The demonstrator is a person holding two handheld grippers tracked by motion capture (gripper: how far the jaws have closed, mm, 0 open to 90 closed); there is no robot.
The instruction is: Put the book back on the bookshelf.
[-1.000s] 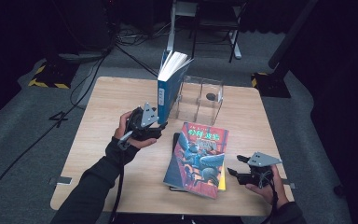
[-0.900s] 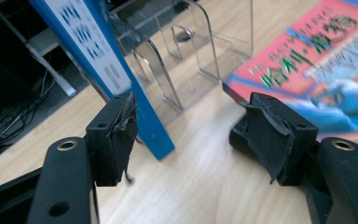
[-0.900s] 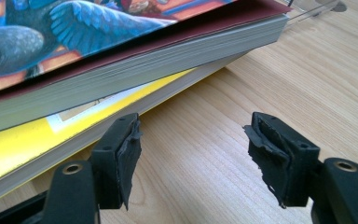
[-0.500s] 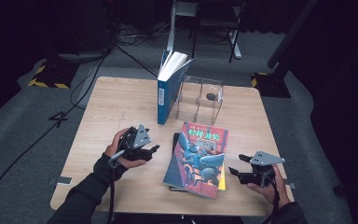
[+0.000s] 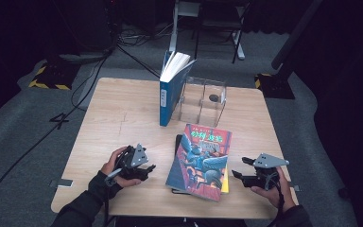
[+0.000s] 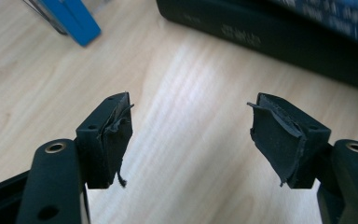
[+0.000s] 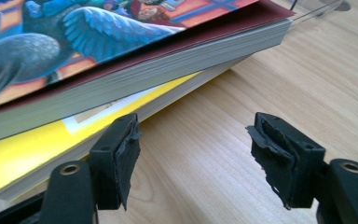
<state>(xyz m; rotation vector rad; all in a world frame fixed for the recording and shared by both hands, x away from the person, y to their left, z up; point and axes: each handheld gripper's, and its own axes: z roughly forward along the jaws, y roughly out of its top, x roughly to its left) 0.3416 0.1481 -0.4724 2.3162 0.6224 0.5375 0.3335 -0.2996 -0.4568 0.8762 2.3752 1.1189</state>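
Note:
A stack of books lies at the table's near middle: a colourful illustrated book (image 5: 201,161) on top, a yellow one (image 5: 225,182) and a black one (image 5: 177,142) under it. My left gripper (image 5: 147,169) sits low over the wood just left of the stack. Its jaws have just been opening, and nothing lies between its pads (image 6: 116,135). Ahead of it is the black book's spine (image 6: 270,37). My right gripper (image 5: 236,174) hovers open at the stack's right side. Its left pad (image 7: 123,154) is close to the yellow book's (image 7: 51,149) edge, under the colourful book (image 7: 74,28).
A blue book (image 5: 170,92) stands upright at the back middle, its pages fanned, beside a clear acrylic stand (image 5: 203,101). Bare wood (image 5: 118,118) spreads over the table's left half. Cables and stand legs lie on the dark floor beyond the far edge.
My left gripper has come down and toward the near edge, from near the blue book to low beside the stack. The right gripper has stayed put.

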